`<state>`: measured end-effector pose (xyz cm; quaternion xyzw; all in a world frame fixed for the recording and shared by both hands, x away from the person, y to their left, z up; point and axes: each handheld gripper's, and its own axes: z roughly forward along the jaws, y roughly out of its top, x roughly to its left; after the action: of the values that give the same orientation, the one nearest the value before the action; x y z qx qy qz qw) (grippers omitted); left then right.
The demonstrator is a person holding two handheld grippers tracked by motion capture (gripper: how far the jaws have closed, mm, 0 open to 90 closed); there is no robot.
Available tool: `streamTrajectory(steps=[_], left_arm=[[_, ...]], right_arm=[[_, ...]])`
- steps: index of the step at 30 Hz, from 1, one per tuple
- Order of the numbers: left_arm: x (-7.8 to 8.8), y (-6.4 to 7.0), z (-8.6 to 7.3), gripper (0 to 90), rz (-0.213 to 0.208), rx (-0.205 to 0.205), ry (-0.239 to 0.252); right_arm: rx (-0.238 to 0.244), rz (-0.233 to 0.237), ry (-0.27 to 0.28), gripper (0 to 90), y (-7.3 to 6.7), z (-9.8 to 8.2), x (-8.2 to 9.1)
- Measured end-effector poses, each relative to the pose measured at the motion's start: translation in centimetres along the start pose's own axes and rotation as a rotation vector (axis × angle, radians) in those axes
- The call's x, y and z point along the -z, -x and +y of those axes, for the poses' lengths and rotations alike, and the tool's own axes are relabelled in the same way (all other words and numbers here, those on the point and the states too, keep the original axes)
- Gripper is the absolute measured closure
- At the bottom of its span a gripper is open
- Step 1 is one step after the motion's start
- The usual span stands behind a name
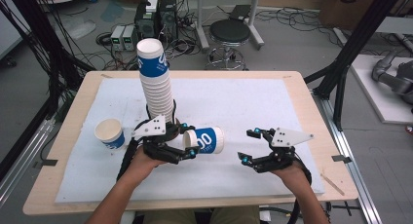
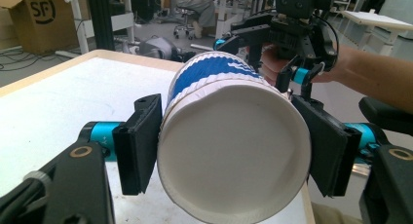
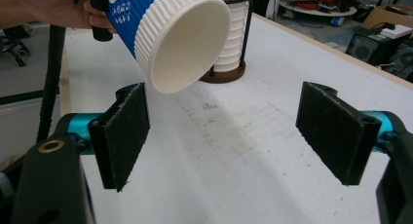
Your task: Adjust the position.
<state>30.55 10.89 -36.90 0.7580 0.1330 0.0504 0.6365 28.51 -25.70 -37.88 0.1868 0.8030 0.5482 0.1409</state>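
My left gripper [image 1: 189, 139] is shut on a blue-and-white ribbed paper cup [image 1: 207, 140], held on its side above the white mat. In the left gripper view, the pads [image 2: 139, 143] press both sides of the cup [image 2: 234, 156] near its base, which faces that camera. The cup's open mouth [image 3: 187, 44] points at my right gripper [image 1: 248, 145], which hovers a short way to the right. That gripper [image 3: 229, 136] stands open with nothing between its pads. A tall leaning stack of cups [image 1: 156, 83] rises from a round holder [image 3: 224, 75] just behind the left gripper.
One loose cup [image 1: 111, 134] stands upright on the left of the white mat [image 1: 243, 102]. The mat covers a wooden table [image 1: 311, 117]. A stool [image 1: 229, 34], boxes and cables are on the floor beyond the table.
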Motion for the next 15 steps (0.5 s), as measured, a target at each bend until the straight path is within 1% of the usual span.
streamTrajectory(steps=[8,10,12,15], left_arm=[[0.03,0.14,-0.12,30.1,0.001,-0.001,0.003],[-0.03,0.15,-0.11,30.1,-0.006,-0.002,0.009],[-0.2,0.22,-0.1,30.1,-0.017,-0.004,0.009],[-0.52,0.42,-0.06,30.1,-0.036,-0.013,0.015]], right_arm=[[-0.004,0.004,-0.002,20.4,-0.14,-0.03,-0.04],[-0.002,0.008,0.001,20.4,-0.12,0.02,-0.03],[-0.009,0.017,0.008,20.4,-0.12,0.04,-0.13],[-0.009,0.037,0.01,20.4,-0.35,0.12,-0.61]])
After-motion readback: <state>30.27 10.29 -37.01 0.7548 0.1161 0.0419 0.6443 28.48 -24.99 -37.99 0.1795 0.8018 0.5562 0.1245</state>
